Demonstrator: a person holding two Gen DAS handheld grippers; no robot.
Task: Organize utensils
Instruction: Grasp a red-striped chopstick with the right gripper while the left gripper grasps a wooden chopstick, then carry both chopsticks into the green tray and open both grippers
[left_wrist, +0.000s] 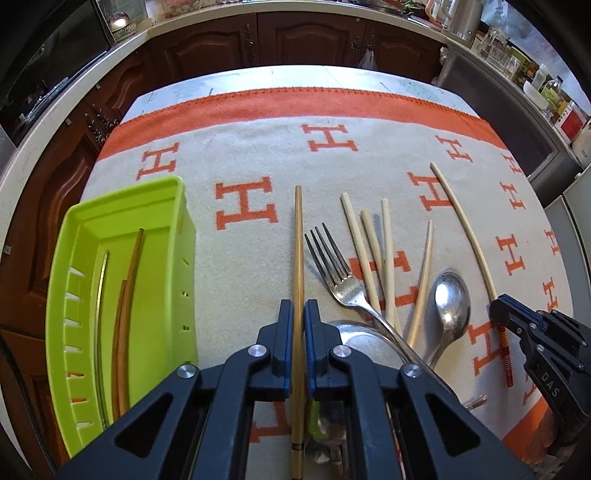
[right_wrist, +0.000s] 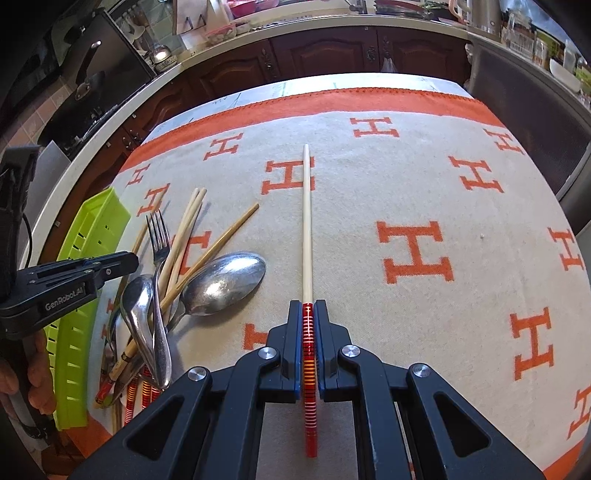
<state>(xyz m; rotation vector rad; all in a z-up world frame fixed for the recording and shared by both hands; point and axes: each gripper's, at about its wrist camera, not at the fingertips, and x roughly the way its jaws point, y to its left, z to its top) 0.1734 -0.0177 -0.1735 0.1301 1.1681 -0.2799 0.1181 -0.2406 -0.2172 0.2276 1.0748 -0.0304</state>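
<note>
Chopsticks are being sorted one per gripper — the left gripper (left_wrist: 299, 314) is clamped on a brown chopstick (left_wrist: 297, 236), the right gripper (right_wrist: 307, 314) on a pale, red-handled chopstick (right_wrist: 306, 221), probably bound for the green tray (left_wrist: 162, 199) on the counter's left.

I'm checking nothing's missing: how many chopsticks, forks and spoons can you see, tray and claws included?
Chopsticks: 8 (2 in tray, 1 in left claw, 1 in right claw, 4 loose)
Forks: 1
Spoons: 2
Total: 11; more may be hidden.
</note>
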